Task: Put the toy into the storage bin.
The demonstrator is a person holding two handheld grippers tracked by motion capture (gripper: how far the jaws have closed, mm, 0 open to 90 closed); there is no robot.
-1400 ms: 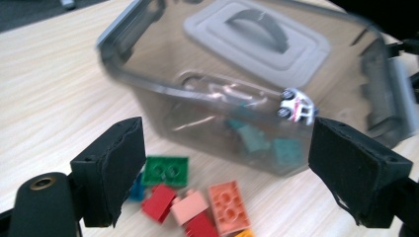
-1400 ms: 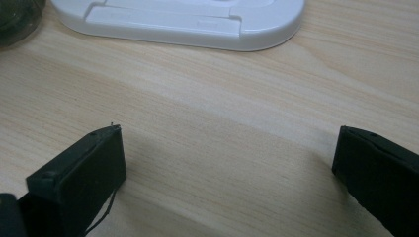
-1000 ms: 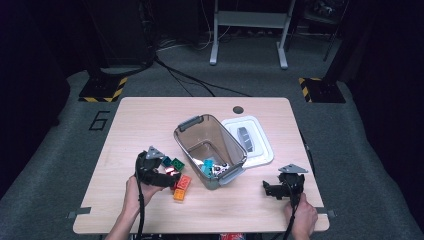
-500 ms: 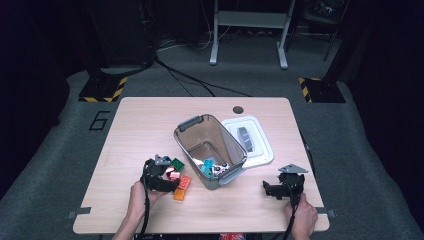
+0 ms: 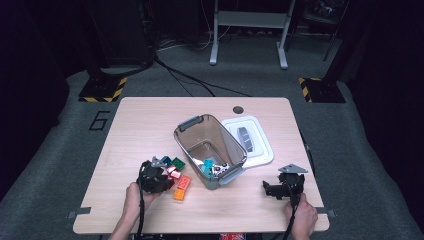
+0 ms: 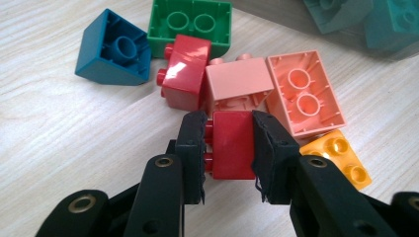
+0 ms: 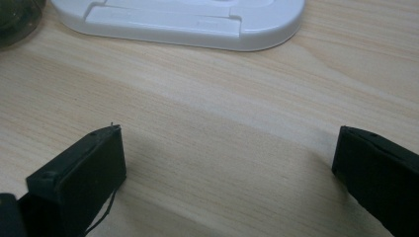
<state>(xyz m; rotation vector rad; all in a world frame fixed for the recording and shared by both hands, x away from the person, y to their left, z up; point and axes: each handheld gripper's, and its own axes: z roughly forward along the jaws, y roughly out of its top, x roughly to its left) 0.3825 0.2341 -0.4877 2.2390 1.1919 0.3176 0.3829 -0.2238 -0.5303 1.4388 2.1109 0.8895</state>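
On the pale wooden desk (image 5: 150, 125), beside the clear grey plastic bin (image 5: 210, 150), the small red plastic brick (image 6: 232, 143) is clamped by the just-closed left tongs (image 6: 228, 148). A straight lift should spare neighbouring bricks. The right tongs (image 7: 227, 168) gape wide, empty.

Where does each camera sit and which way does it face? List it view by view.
High view: above the person's side, looking forward and down on the table; both forearms show.
Left gripper view: on the left gripper, its fingers clamping a red brick.
Right gripper view: on the right gripper, open over bare wood.
Shared: white lid.
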